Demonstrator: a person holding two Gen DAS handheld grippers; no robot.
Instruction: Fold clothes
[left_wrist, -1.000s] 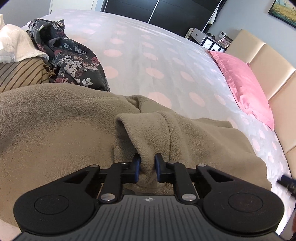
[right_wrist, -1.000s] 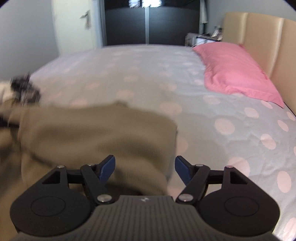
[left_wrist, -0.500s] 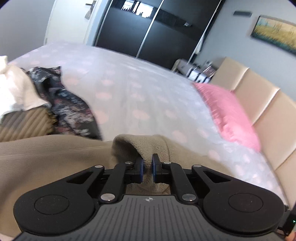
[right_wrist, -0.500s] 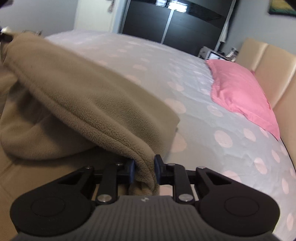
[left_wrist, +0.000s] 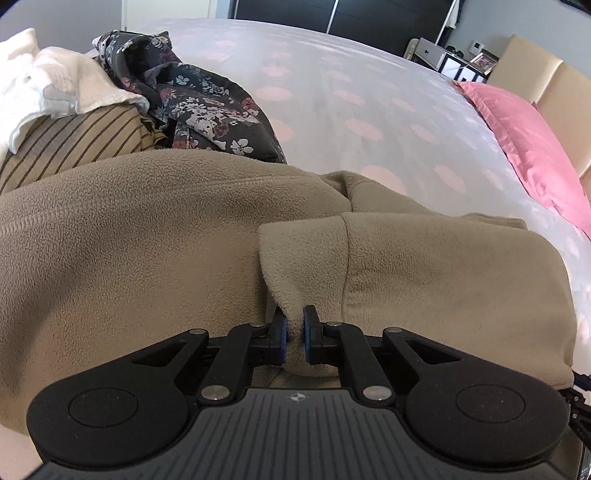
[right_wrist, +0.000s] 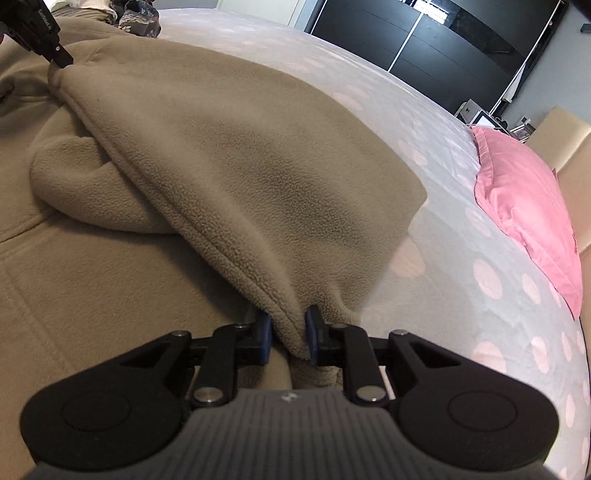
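A taupe fleece garment (left_wrist: 147, 240) lies spread over the near part of the bed. My left gripper (left_wrist: 293, 321) is shut on a pinched fold of it, with fabric squeezed between the blue pads. In the right wrist view the fleece (right_wrist: 240, 147) hangs as a raised flap. My right gripper (right_wrist: 290, 321) pinches the flap's hemmed edge; its jaws are opening slightly, and the pads still press the cloth. The left gripper (right_wrist: 55, 55) holds the flap's far corner at the upper left, so the edge stretches between the two.
The bed sheet (left_wrist: 351, 74) is pale with pink dots. A pink pillow (right_wrist: 524, 192) lies by the beige headboard (left_wrist: 554, 85). A pile of a floral garment (left_wrist: 192, 96), a striped one (left_wrist: 74, 140) and a white one (left_wrist: 55, 81) sits at the far left.
The right gripper, open above the fleece a second ago, has closed on its hem and rolled. The flap now hangs stretched between both grippers. The left gripper kept its grip throughout.
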